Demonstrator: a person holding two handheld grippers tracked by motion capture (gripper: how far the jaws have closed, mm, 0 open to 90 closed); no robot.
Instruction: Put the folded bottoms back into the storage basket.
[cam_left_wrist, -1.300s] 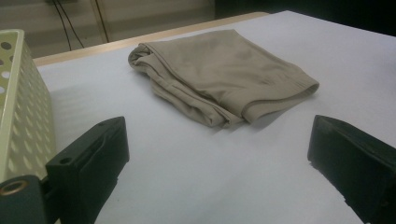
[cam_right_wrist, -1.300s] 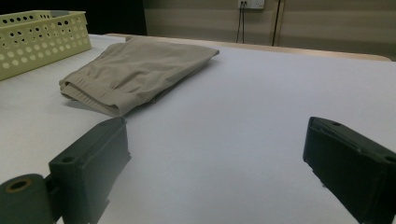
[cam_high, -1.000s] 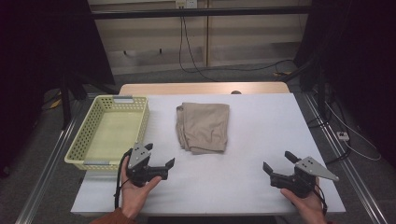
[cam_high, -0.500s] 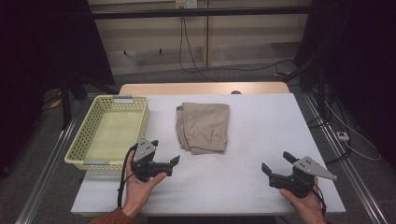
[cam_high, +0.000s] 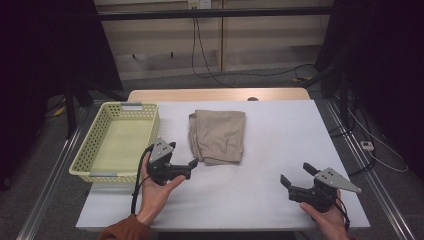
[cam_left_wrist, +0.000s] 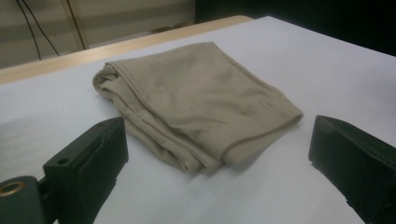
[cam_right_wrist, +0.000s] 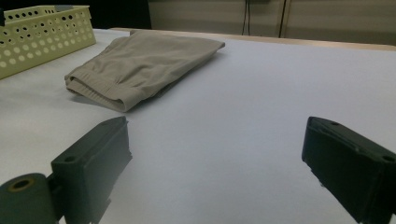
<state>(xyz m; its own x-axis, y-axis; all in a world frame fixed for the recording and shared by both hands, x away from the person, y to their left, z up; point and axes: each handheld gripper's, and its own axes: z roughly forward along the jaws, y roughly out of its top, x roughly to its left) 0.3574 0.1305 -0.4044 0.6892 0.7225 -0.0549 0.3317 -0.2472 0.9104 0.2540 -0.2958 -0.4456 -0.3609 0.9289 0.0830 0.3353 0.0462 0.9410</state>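
Observation:
A folded beige cloth (cam_high: 217, 135) lies flat near the middle of the white table (cam_high: 285, 125). My left gripper (cam_high: 183, 154) is held just off the cloth's near left corner, open, with its jaws pointing right toward that corner. In the left gripper view the cloth (cam_left_wrist: 196, 98) lies close ahead, its near corner between the wide-apart jaws of the left gripper (cam_left_wrist: 218, 135), which touch nothing. My right gripper (cam_high: 295, 172) rests at the near right of the table, open and empty. In the right gripper view the cloth (cam_right_wrist: 140, 65) lies far off to the left of the right gripper (cam_right_wrist: 215, 133).
A pale yellow perforated basket (cam_high: 87, 145) stands at the table's left side, next to the left hand; its wall (cam_right_wrist: 42, 32) shows in the right gripper view. A wooden strip (cam_high: 215, 95) runs along the far table edge. Cables hang behind and lie on the floor at right.
The left gripper has moved right and a little forward to the cloth's near left corner, turning its jaws toward it. The right gripper has barely shifted.

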